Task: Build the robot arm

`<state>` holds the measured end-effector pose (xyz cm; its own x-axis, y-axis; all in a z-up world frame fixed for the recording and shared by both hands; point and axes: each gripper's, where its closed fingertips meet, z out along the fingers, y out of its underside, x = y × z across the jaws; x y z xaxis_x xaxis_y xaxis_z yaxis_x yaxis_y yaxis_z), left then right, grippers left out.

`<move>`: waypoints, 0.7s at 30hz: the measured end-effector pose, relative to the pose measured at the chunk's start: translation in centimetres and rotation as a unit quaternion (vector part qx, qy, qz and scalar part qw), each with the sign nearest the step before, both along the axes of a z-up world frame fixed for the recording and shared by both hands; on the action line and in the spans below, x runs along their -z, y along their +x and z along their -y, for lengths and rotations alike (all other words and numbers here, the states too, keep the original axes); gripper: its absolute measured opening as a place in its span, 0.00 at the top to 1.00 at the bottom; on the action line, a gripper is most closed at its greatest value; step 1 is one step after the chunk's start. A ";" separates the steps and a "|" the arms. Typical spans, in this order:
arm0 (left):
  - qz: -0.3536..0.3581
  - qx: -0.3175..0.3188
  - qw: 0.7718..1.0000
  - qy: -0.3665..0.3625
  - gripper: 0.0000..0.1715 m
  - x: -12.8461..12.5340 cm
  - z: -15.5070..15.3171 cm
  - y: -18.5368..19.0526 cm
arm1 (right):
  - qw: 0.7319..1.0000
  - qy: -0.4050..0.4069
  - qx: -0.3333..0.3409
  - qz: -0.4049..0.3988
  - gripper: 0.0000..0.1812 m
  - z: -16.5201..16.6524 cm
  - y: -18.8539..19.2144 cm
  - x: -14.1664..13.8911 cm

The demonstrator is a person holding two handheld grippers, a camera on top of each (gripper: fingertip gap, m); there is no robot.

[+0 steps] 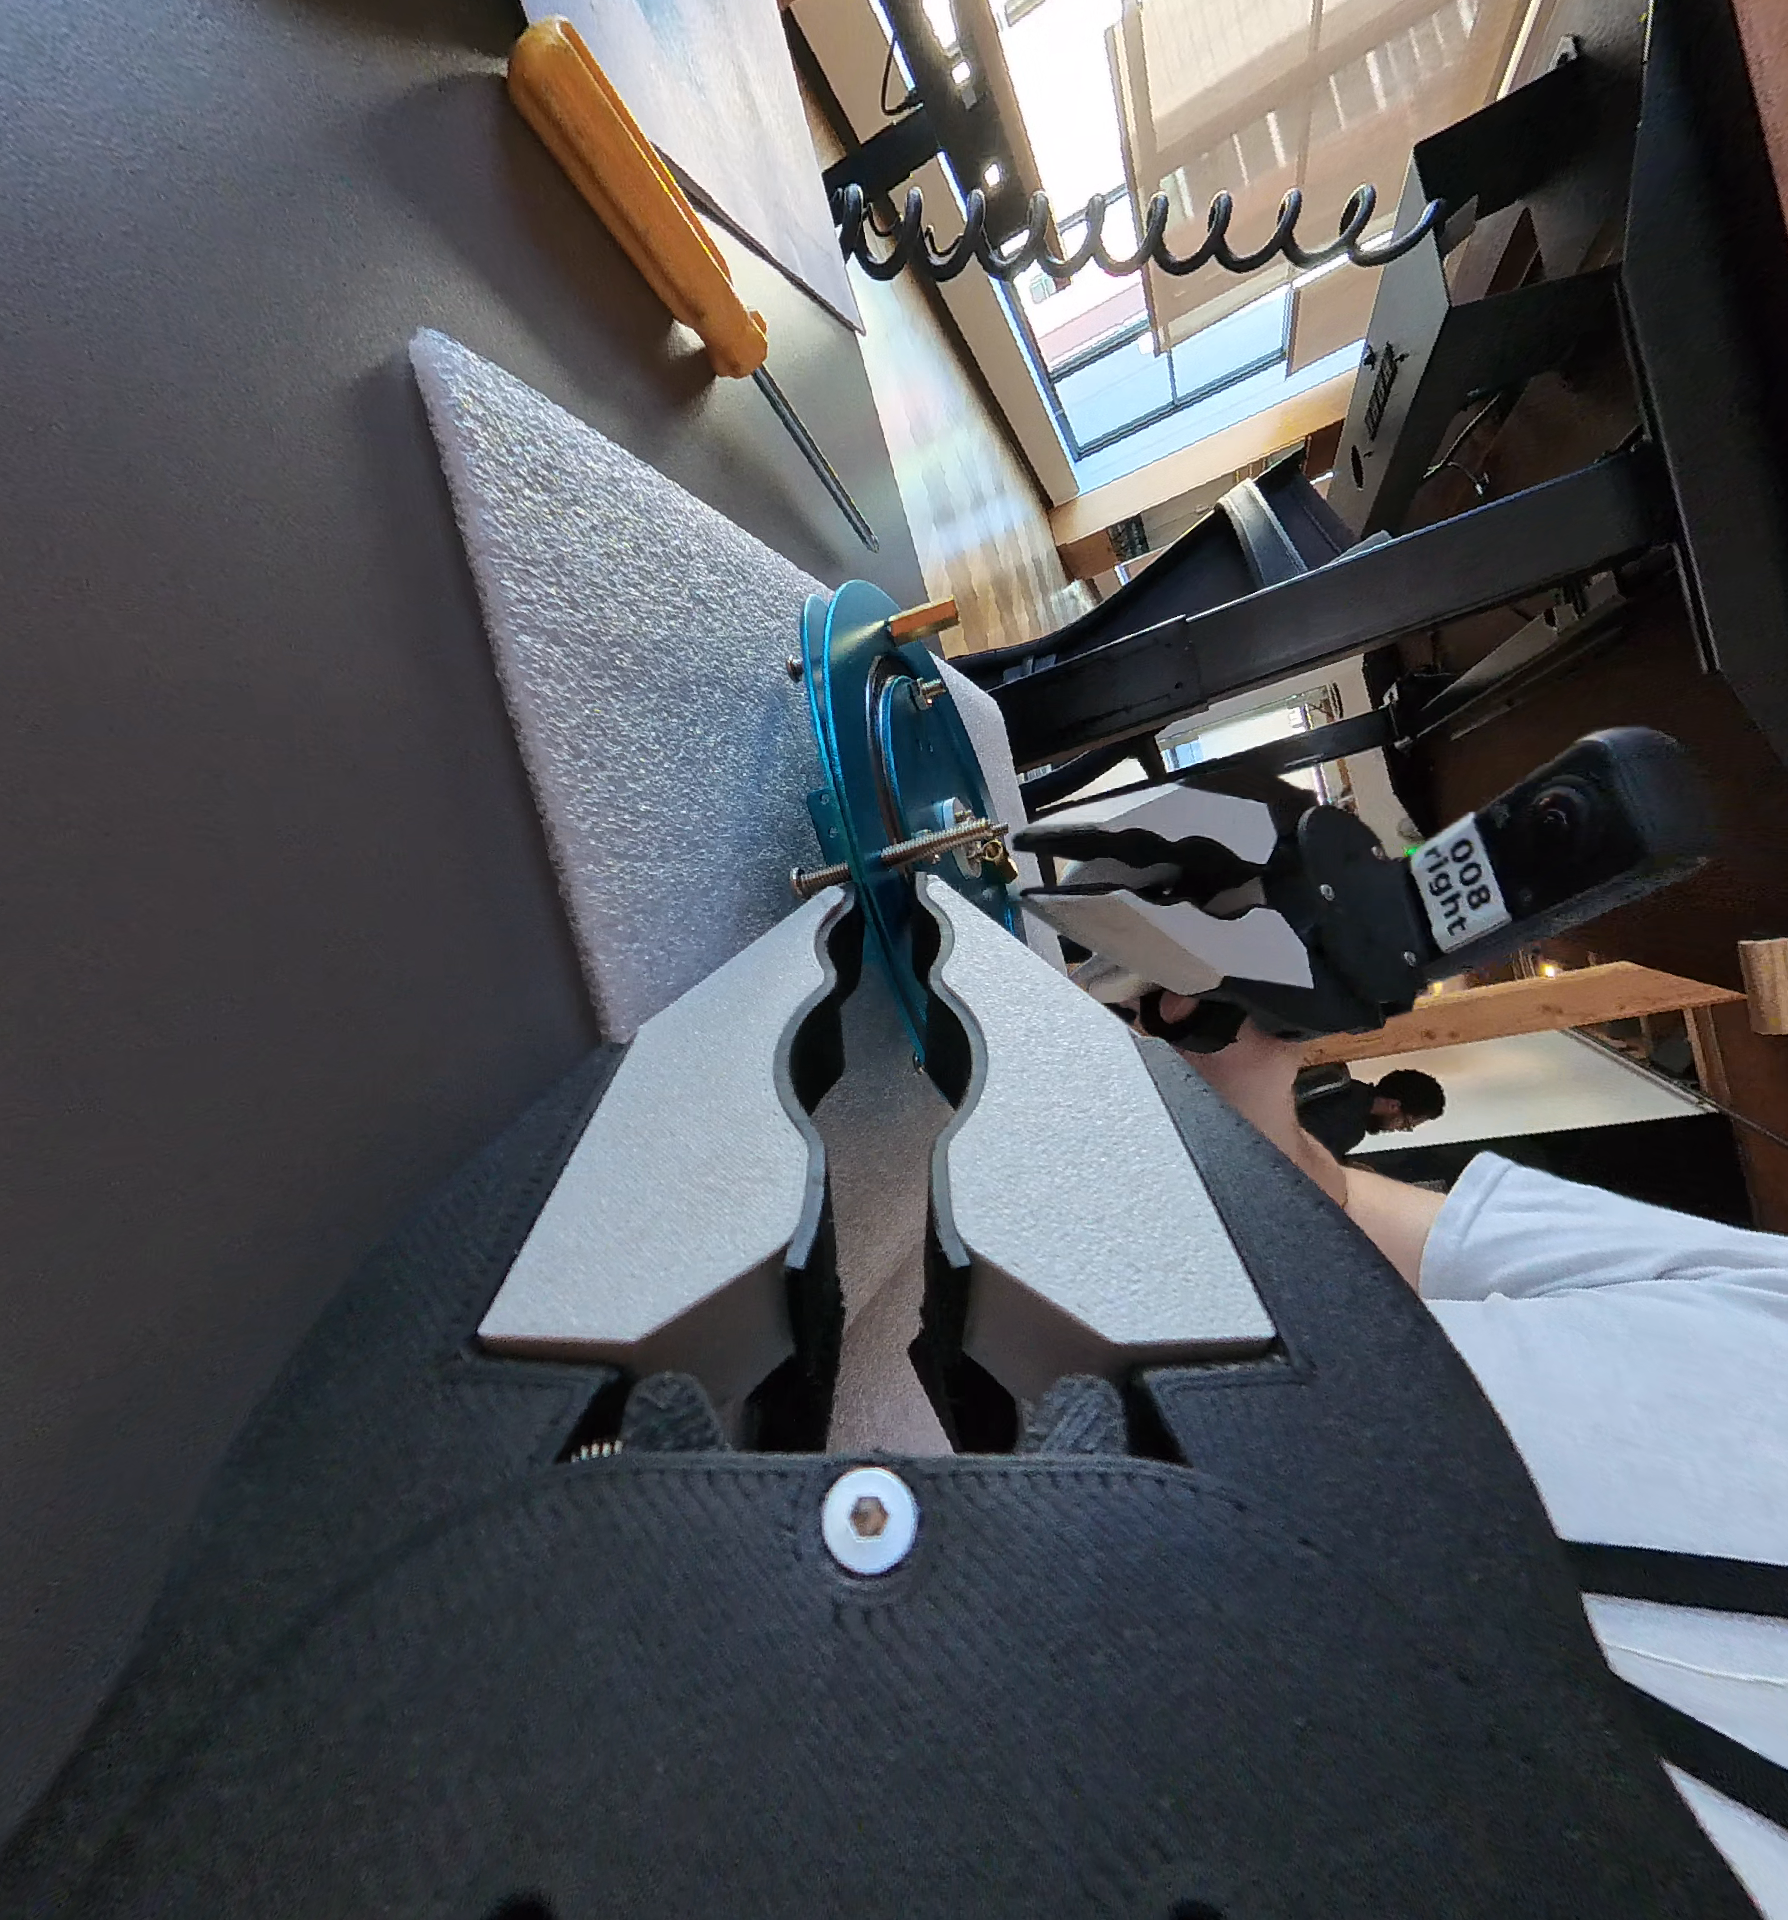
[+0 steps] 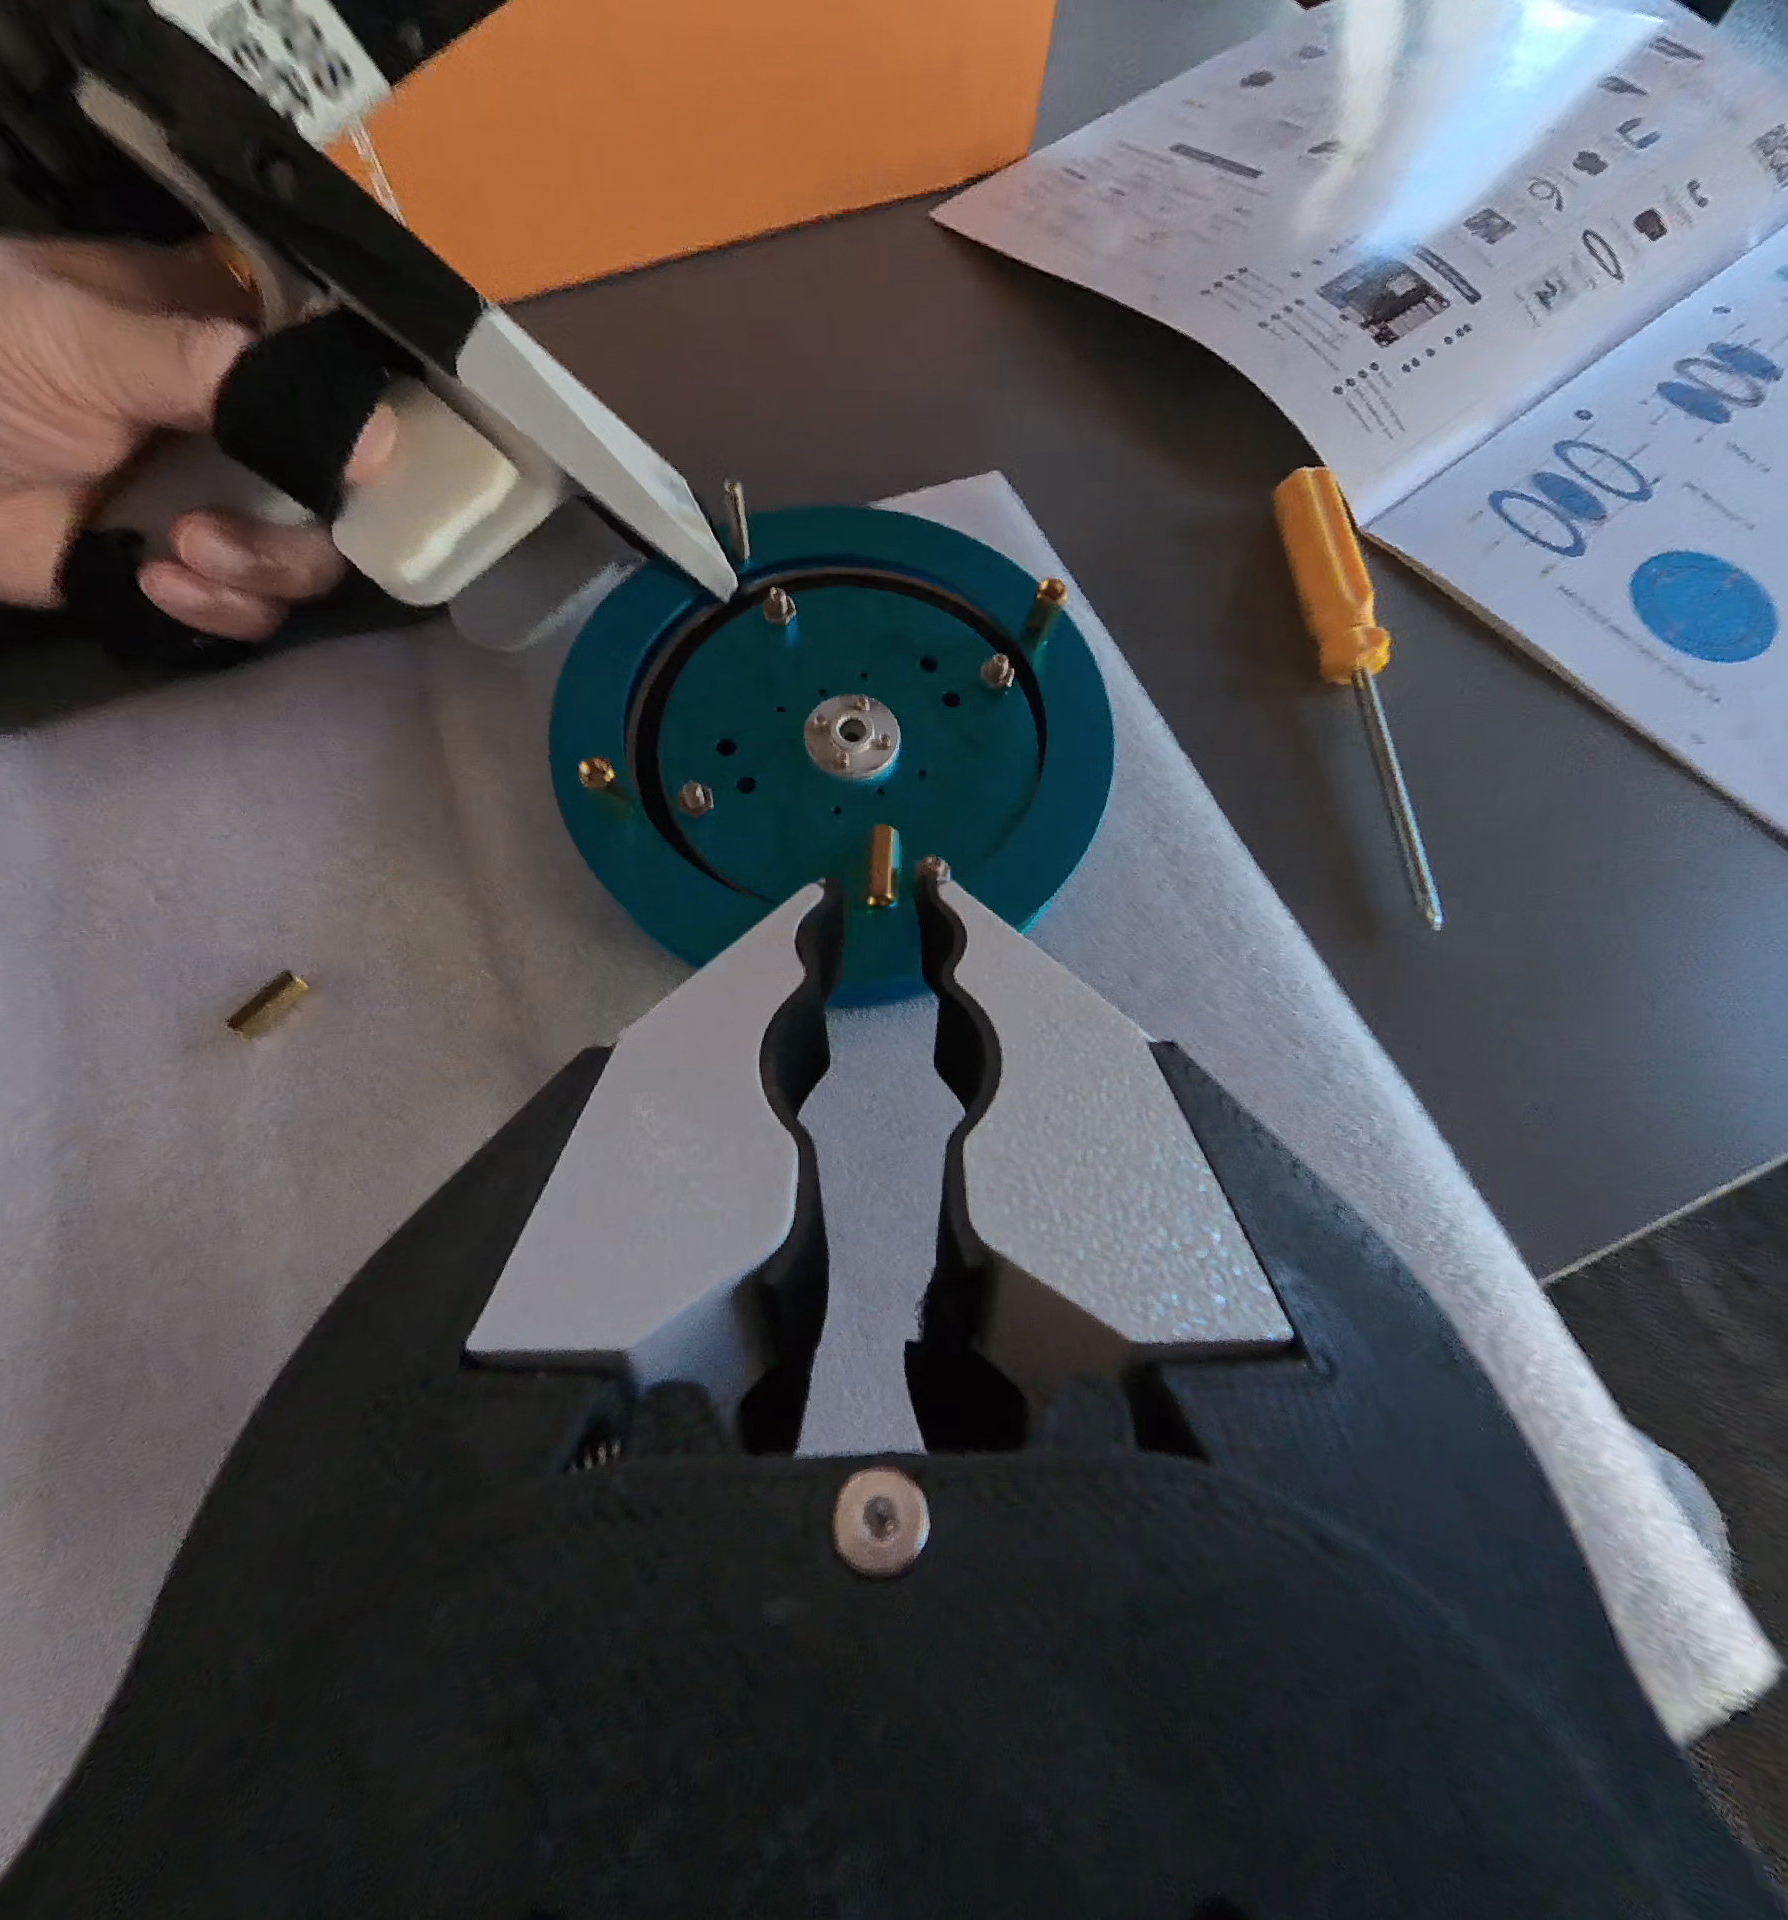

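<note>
Left gripper [image 1: 882,902] tilted sideways, fingers narrowly parted astride round blue metal disc [image 2: 1072,774] edge, right gripper [image 2: 877,883] fingers narrowly gapped around upright brass standoff [image 2: 879,864], contact undeterminable.

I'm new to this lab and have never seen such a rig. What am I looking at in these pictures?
A person holds two pincer tools, each with a camera looking forward along it; each picture comes from one. On a white foam sheet on the dark table lies a round blue metal disc with upright brass posts. The left tool straddles its rim; whether it clamps is unclear. The right tool, slightly open, flanks one post, holding nothing. Nearby: a yellow-handled screwdriver, an open printed booklet and a loose brass post.
</note>
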<state>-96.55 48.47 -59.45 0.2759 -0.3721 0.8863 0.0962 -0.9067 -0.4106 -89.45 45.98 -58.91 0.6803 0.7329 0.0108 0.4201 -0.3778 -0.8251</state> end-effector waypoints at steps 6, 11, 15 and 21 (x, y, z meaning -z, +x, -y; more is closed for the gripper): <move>0.001 0.000 1.000 0.000 0.96 0.0 0.0 0.0 | 0.999 -0.022 0.009 -0.034 0.93 -0.1 -0.8 0.5; 0.002 0.001 1.000 -0.001 0.96 0.0 0.0 0.0 | 0.999 -0.021 0.017 -0.047 0.97 -0.4 -0.8 0.5; 0.003 0.001 1.000 -0.001 0.96 0.0 0.0 0.0 | 0.998 -0.014 -0.016 -0.056 0.98 -0.3 -1.4 -0.8; 0.003 0.001 1.000 -0.001 0.96 0.0 0.0 0.0 | 0.924 0.137 -0.281 0.219 0.97 -1.4 -5.2 -5.7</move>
